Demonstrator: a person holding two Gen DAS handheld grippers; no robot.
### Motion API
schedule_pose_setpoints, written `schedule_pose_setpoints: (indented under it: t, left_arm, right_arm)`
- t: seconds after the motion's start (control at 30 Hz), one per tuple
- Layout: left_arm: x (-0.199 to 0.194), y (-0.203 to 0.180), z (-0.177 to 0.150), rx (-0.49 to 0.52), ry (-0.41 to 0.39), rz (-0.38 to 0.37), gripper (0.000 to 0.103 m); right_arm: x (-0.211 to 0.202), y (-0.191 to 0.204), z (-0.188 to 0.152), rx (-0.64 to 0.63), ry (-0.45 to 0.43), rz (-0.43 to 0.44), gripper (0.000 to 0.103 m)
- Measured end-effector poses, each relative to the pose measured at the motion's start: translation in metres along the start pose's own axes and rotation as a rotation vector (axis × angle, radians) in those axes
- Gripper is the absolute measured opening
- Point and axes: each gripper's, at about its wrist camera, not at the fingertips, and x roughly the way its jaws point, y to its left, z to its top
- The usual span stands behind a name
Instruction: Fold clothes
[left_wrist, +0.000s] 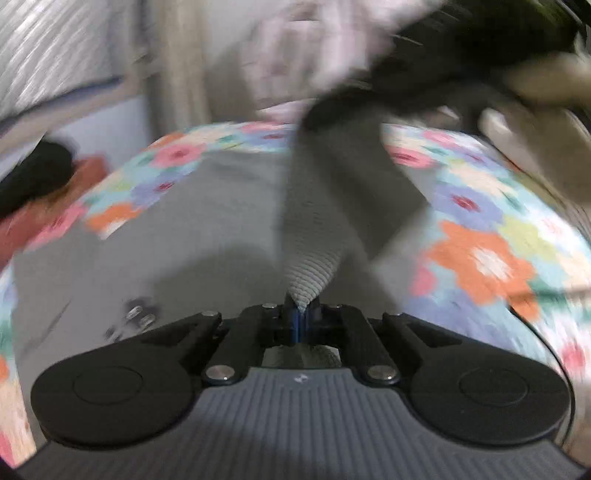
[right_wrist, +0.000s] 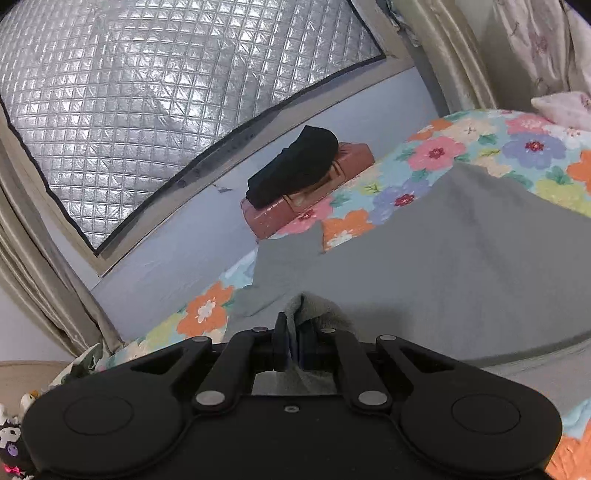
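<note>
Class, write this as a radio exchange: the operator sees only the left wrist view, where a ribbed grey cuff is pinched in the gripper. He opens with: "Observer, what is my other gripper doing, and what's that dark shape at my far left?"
Observer: Your right gripper is shut on a bunched edge of the same grey garment.
Operator: And the dark shape?
Observer: A folded black garment, lying on a reddish-brown case at the edge of the floral bedspread.
Operator: What's behind it?
Observer: A window covered by a quilted silver sheet, with a beige curtain beside it.
</note>
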Motion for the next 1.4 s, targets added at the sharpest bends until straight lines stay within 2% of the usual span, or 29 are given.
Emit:
schedule_pose_setpoints:
  t: [0.03,0.1,0.17,0.23,0.3,0.37,0.47,0.63,0.7,0.77,0.9,0.93,1.03,1.1,1.13,1.17,1.23,1.3,1.33,1.37,1.4]
  left_arm:
    - [0.002,0.017,0.000,-0.058,-0.010,0.001,0.003]
    - [0.009,0.046,-0.006,-0.148,-0.009,0.013,0.003]
    - [0.015,0.063,-0.017,-0.178,0.029,0.061,0.003]
    - [0.016,0.052,-0.025,-0.090,0.064,0.091,0.003]
    - [0.018,0.029,-0.030,0.020,0.090,0.100,0.003]
    - [0.023,0.021,-0.031,0.056,0.102,0.122,0.003]
    - [0.026,0.033,-0.027,-0.031,0.093,0.092,0.003]
    - [0.025,0.070,-0.023,-0.169,0.061,0.086,0.003]
    - [0.019,0.083,-0.023,-0.226,-0.003,0.111,0.003]
    - [0.012,0.093,-0.021,-0.249,-0.049,0.101,0.003]
    - [0.021,0.101,-0.021,-0.259,-0.016,0.062,0.003]
    - [0.026,0.102,-0.023,-0.264,-0.003,0.054,0.003]
    - [0.039,0.100,-0.028,-0.261,0.027,0.037,0.004]
    - [0.045,0.097,-0.028,-0.230,0.043,0.039,0.004]
    - [0.047,0.095,-0.028,-0.212,0.051,0.039,0.008]
    - [0.050,0.094,-0.028,-0.202,0.058,0.038,0.010]
    - [0.057,0.094,-0.029,-0.199,0.074,0.038,0.022]
    - [0.065,0.095,-0.031,-0.217,0.090,0.032,0.019]
    - [0.067,0.095,-0.032,-0.220,0.092,0.023,0.005]
    - [0.066,0.093,-0.033,-0.213,0.083,0.025,0.003]
    - [0.064,0.091,-0.033,-0.200,0.068,0.034,0.003]
  right_arm:
    - [0.004,-0.004,0.002,0.009,0.000,-0.001,0.012]
    - [0.010,-0.015,0.007,0.025,0.000,-0.018,0.013]
    - [0.016,-0.025,0.014,0.034,0.002,-0.036,0.022]
    - [0.011,-0.038,0.012,0.075,0.009,-0.086,0.033]
    - [0.000,-0.057,0.006,0.119,0.022,-0.134,0.035]
    - [-0.010,-0.080,0.003,0.128,0.039,-0.222,0.039]
    - [-0.017,-0.104,0.008,0.116,0.060,-0.367,0.041]
    - [0.003,-0.130,0.033,0.155,0.092,-0.382,0.048]
    - [0.021,-0.141,0.044,0.154,0.128,-0.403,0.049]
    - [0.041,-0.154,0.052,0.187,0.155,-0.430,0.052]
    - [0.069,-0.188,0.065,0.267,0.160,-0.513,0.058]
    - [0.075,-0.197,0.068,0.283,0.167,-0.522,0.059]
    - [0.094,-0.221,0.070,0.345,0.195,-0.473,0.059]
    - [0.104,-0.228,0.070,0.361,0.192,-0.497,0.059]
    - [0.108,-0.231,0.070,0.365,0.190,-0.500,0.059]
    - [0.113,-0.233,0.070,0.362,0.192,-0.508,0.059]
    - [0.125,-0.232,0.069,0.316,0.215,-0.535,0.061]
    - [0.134,-0.228,0.069,0.252,0.238,-0.560,0.061]
    - [0.138,-0.223,0.068,0.194,0.248,-0.567,0.059]
    - [0.140,-0.219,0.065,0.136,0.251,-0.577,0.044]
    - [0.141,-0.216,0.063,0.088,0.252,-0.590,0.034]
